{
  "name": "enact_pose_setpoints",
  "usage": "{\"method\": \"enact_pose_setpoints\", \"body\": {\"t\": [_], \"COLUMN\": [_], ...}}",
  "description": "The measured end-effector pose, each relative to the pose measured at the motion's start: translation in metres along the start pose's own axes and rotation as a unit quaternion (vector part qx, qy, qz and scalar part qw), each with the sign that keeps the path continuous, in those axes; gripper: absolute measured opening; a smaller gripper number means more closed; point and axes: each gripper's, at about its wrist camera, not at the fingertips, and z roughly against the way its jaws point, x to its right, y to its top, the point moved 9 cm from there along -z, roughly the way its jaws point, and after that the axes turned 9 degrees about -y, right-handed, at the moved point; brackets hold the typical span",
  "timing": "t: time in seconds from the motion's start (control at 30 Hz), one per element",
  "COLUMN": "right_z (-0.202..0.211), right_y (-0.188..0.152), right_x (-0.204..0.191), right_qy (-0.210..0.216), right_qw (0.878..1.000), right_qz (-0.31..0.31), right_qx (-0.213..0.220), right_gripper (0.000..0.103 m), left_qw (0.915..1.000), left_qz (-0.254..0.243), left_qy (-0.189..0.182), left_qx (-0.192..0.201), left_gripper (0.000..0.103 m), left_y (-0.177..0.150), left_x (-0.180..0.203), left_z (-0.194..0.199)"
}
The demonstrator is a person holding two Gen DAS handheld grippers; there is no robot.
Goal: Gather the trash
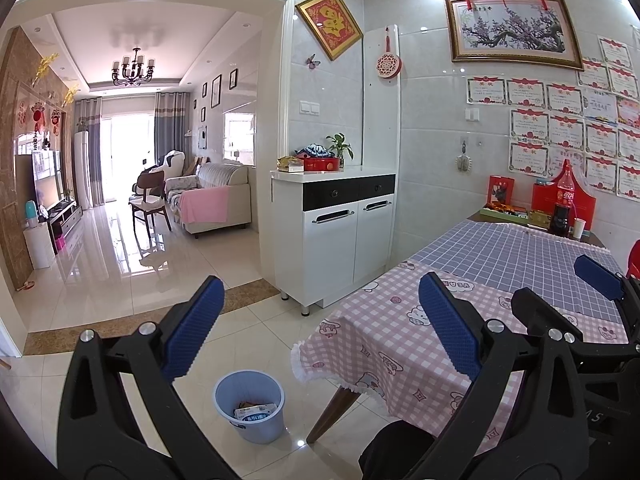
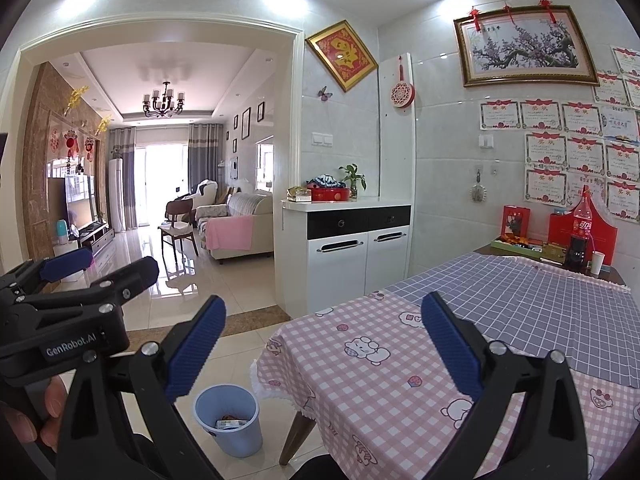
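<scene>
We hold the left gripper (image 1: 320,320) wide, nothing between its blue, ribbed pads (image 1: 192,324), which sit on glossy black plastic arms with silver bolts. The right gripper (image 2: 324,336) is spread just as wide and bare too; in the left view it shows at 3 o'clock (image 1: 600,280). In the right view the left one's black body at 9 o'clock reads "GenRobot.AI", with fingers (image 2: 52,400) of a hand wrapped below it.

The bin (image 1: 250,406), a round, smooth, pale blue plastic bucket, stands on shiny cream floor tiles at 6 o'clock, just beside the table leg (image 1: 332,412). Inside lie a white carton (image 1: 256,412) with blue print we cannot read and some brown scraps.

The table (image 1: 400,340) at 4 o'clock wears a pink gingham cloth with cartoon animals and a lace hem; beyond it lies a blue-grey checked cloth (image 1: 520,252). At 2 o'clock stands a cola bottle (image 1: 564,204) with a red label, near a white cup (image 1: 579,227).
</scene>
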Motion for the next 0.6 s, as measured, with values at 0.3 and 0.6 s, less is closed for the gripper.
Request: {"method": "enact_pose_setpoints", "body": {"t": [0.3, 0.6], "right_z": [-0.0047, -0.0077], "right_y": [-0.0001, 0.0004], "right_x": [-0.0002, -0.0023], "right_qy": [0.001, 0.003], "right_qw": [1.0, 1.0], "right_qz": [0.001, 0.002], "right_qx": [-0.001, -0.004], "right_gripper": [0.096, 0.096], "left_qw": [1.0, 1.0], "left_qz": [0.001, 0.002], "left_qy": [-0.001, -0.002], "left_qx": [-0.002, -0.004], "left_gripper": [0.096, 0.096], "left_y": [-0.0036, -0.0071], "left_x": [-0.0029, -0.0047], "left_z": [-0.0012, -0.0014]}}
